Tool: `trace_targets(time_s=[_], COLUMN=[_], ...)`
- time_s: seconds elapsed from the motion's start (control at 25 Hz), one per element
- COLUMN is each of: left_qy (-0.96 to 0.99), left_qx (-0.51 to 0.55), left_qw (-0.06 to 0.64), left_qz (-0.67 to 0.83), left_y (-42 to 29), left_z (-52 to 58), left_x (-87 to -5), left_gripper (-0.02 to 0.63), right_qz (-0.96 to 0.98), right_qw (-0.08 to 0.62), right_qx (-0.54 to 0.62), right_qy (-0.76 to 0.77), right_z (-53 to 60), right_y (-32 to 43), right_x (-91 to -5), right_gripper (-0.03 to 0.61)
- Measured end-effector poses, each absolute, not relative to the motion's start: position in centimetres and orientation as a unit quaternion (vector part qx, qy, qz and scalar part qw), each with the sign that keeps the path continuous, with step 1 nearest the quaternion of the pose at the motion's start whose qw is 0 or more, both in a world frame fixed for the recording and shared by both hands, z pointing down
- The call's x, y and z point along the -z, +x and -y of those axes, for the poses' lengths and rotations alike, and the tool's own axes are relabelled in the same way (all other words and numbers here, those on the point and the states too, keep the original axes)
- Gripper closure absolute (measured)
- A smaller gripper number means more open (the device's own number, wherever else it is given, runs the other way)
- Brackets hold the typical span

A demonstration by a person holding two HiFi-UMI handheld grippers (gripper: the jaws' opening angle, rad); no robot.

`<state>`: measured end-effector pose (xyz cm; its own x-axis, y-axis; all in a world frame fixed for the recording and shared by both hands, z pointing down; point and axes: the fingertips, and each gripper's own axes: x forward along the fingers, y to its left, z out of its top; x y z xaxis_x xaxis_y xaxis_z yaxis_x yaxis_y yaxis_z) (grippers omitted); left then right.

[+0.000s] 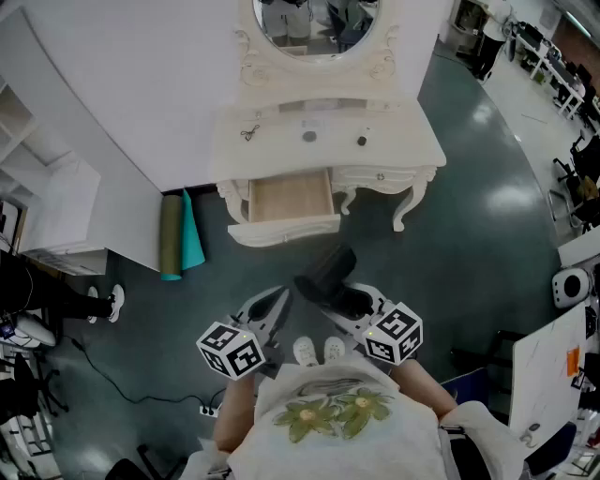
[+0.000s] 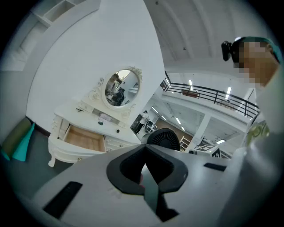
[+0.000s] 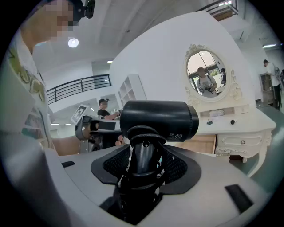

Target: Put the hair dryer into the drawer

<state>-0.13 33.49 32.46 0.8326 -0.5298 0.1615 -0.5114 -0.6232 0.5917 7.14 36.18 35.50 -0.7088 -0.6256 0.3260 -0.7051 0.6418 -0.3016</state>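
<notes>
right gripper (image 3: 142,153): clamped on hair dryer (image 3: 159,120) handle | left gripper (image 2: 144,172): jaws together, empty | drawer (image 1: 289,199): open in white bench (image 1: 281,141) ahead

White vanity table (image 1: 403,141), top ctr; oval mirror w/ carved white frame (image 1: 314,21) above it. Olive rolled mat (image 1: 171,236) + teal rolled mat (image 1: 193,239), left-ctr, touching. White cabinet (image 1: 61,211), left edge.

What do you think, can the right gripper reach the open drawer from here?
Probably yes, once the person steps closer. The drawer is pulled open, only floor lies between it and the right gripper, and nothing blocks the way. That gripper holds the hair dryer.
</notes>
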Motion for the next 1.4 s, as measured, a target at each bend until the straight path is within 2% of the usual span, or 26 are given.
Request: trace_targets(time_s=[1.04, 1.4], left_qy=[0.888, 0.885], left_qx=[0.013, 0.013], left_qw=[0.328, 0.338], left_qz=[0.323, 0.321], left_y=[1.7, 2.4], left_z=[-34.1, -30.5], left_x=[-34.7, -35.6], left_gripper=[0.606, 0.606], right_qz=[0.907, 0.902], right_qw=[0.113, 0.121], right_qx=[-0.217, -0.232], right_qy=[0.343, 0.345], right_z=[-36.1, -32.9], right_y=[10.1, 11.1], right_x=[-36.7, -38.1], right_gripper=[0.359, 0.359])
